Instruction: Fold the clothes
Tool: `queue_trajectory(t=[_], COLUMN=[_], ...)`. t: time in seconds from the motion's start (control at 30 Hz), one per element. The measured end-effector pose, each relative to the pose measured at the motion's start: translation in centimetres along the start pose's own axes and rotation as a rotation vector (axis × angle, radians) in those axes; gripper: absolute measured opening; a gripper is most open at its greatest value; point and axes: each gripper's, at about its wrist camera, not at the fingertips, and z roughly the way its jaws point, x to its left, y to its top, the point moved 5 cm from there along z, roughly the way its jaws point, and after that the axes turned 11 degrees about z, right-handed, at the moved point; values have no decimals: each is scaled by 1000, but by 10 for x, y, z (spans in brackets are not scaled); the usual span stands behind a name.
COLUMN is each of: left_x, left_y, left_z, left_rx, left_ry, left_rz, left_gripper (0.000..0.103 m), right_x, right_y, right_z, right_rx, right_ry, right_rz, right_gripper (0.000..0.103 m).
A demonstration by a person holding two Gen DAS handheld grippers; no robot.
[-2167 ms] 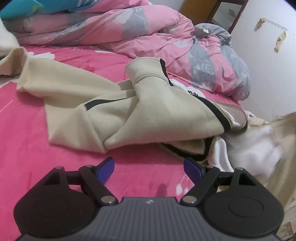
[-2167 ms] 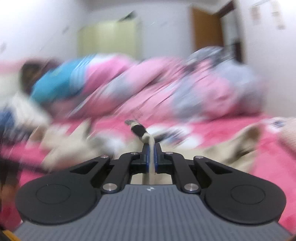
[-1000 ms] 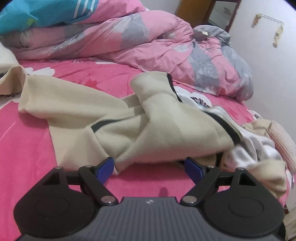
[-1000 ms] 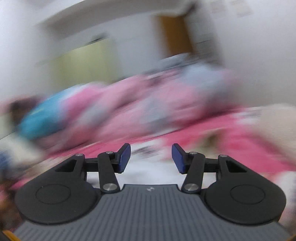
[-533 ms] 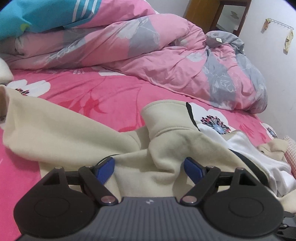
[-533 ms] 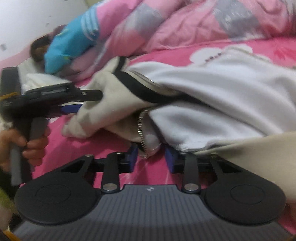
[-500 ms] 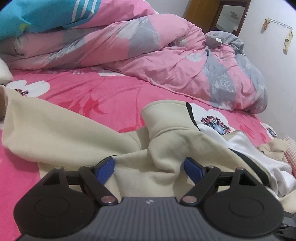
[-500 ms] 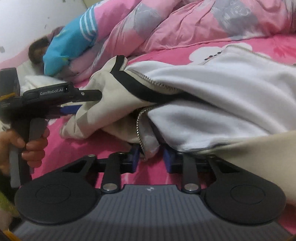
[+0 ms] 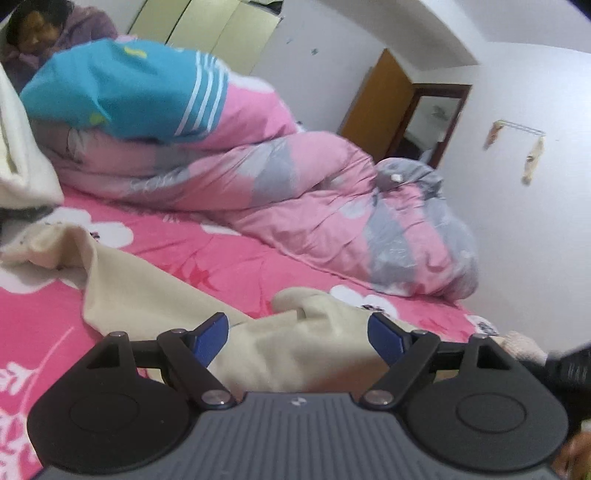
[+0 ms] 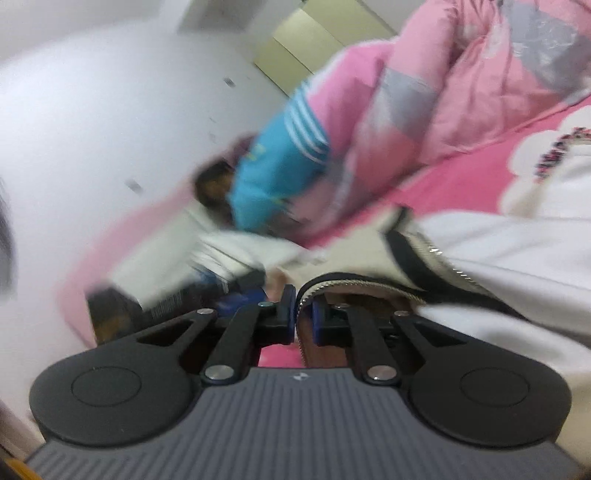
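Observation:
A cream zip-up jacket (image 9: 155,291) with black trim lies crumpled on the pink bed sheet (image 9: 37,332). My left gripper (image 9: 298,334) is open, with a fold of the cream jacket lying between its blue pads. In the blurred, tilted right wrist view the jacket's white lining (image 10: 517,258) and its black zipper edge (image 10: 369,282) show. My right gripper (image 10: 303,317) is shut on that zipper edge and holds it up off the bed.
A bunched pink and grey duvet (image 9: 314,206) with a blue striped garment (image 9: 122,88) on top lies across the far side of the bed. A person (image 9: 33,29) sits at the far left. A wooden door (image 9: 376,107) is at the back right.
My right gripper has closed on the zipper edge and lifted it, tilting sharply. My left gripper has tipped upward over the jacket and stays open.

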Motion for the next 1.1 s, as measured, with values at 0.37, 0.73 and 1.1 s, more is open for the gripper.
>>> queue_trajectory(t=[0.37,0.73,1.1], left_x=[38,45,-28], left_y=[-5,-5,-27], left_z=[-51,-64,-24], left_rx=[-6,43,151], left_ry=[103,157,-16], left_rz=[-65,-15,169], left_gripper=[84,84,88], right_x=[98,57,75], right_y=[-12,-178,-157], right_z=[-22,97,-22], right_rx=[69,604,500], right_ry=[363,144,50], right_rz=[-55,-106,-295], right_gripper=[7,8,59])
